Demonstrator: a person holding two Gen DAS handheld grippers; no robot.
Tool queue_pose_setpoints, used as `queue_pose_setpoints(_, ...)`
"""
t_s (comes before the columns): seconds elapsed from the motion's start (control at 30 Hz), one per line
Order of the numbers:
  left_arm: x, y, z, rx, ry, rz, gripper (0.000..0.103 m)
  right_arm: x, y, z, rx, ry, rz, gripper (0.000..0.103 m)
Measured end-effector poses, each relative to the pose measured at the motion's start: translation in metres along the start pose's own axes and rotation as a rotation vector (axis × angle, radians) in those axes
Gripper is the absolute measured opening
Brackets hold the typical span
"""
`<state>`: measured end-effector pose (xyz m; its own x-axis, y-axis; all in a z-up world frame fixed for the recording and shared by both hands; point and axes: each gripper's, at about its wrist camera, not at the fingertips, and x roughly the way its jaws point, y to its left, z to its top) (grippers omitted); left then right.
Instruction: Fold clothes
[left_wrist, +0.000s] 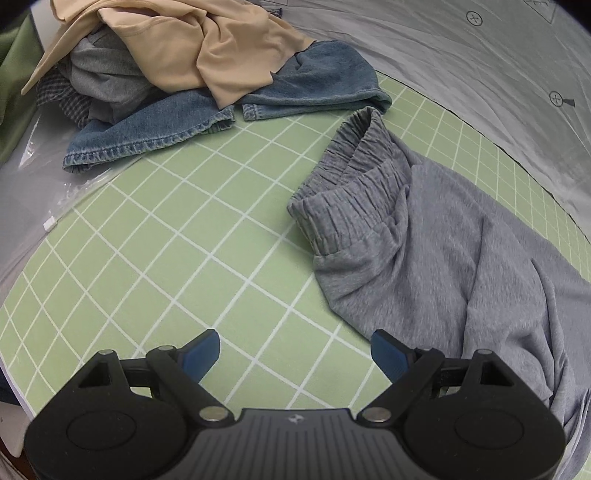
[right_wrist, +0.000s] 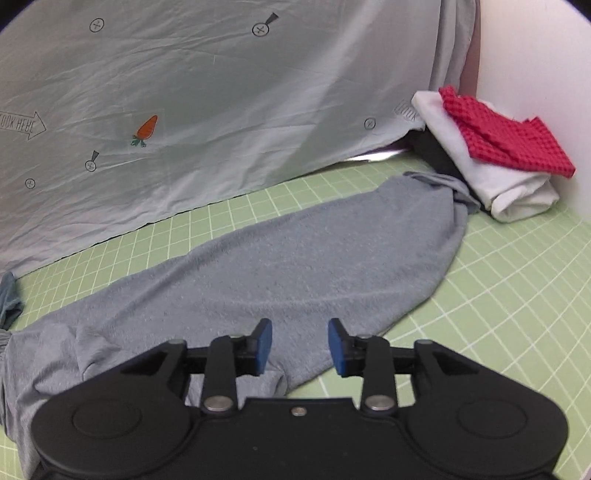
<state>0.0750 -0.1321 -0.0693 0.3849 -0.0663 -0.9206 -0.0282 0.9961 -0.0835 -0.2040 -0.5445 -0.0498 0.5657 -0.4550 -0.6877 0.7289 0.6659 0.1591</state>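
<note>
Two grippers are mine, and neither grips anything. My left gripper (left_wrist: 295, 356) hangs over the green gridded mat (left_wrist: 166, 240) with its jaws spread wide and nothing between them but bare mat. The grey pants (left_wrist: 424, 258) lie to the right of those jaws: the gathered waistband (left_wrist: 354, 184) sits ahead and right of them, well apart, while the cloth's near edge runs just beside my right-hand pad (left_wrist: 388, 356). Whether that pad brushes the fabric I cannot tell. Further ahead and to the left lies a heap of laundry: jeans (left_wrist: 155, 133) at the bottom, a beige garment (left_wrist: 221, 51) on top.

My right gripper (right_wrist: 300, 345) is over the pants too, further along. Its jaws stand partly apart, released, with grey cloth under the gap but not pinched. The pant leg (right_wrist: 295, 254) stretches away from these jaws, up and to the right, to its cuff beside a folded stack: a white piece (right_wrist: 509, 184) with a red checked one (right_wrist: 506, 136) on it. Beyond the mat hangs a pale printed sheet (right_wrist: 221, 92).
</note>
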Motion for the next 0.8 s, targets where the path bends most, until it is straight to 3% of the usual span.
queue_pose_setpoints(0.2, 0.019, -0.020, 0.035, 0.057, -0.036, 0.003, 0.089, 0.042, 0.024, -0.013, 0.017, 0.134, 0.104, 0.067)
queue_pose_setpoints(0.37, 0.049, -0.042, 0.057, 0.152, -0.004, 0.011, 0.088, 0.071, 0.046, -0.025, -0.030, 0.237, 0.086, 0.069)
queue_pose_setpoints(0.43, 0.057, -0.047, 0.058, 0.181, -0.007, 0.013, 0.080, 0.075, 0.050, -0.027, -0.055, 0.235, 0.068, 0.058)
queue_pose_setpoints(0.5, 0.062, -0.048, 0.060, 0.185, -0.018, 0.015, 0.067, 0.078, 0.050, -0.024, -0.077, 0.216, 0.055, 0.023)
queue_pose_setpoints(0.57, 0.067, -0.050, 0.063, 0.183, -0.033, 0.013, 0.057, 0.085, 0.050, -0.017, -0.104, 0.207, 0.028, 0.010)
queue_pose_setpoints(0.8, 0.086, -0.074, 0.102, 0.186, -0.096, -0.013, 0.040, 0.134, 0.060, 0.023, -0.157, 0.175, 0.020, 0.007)
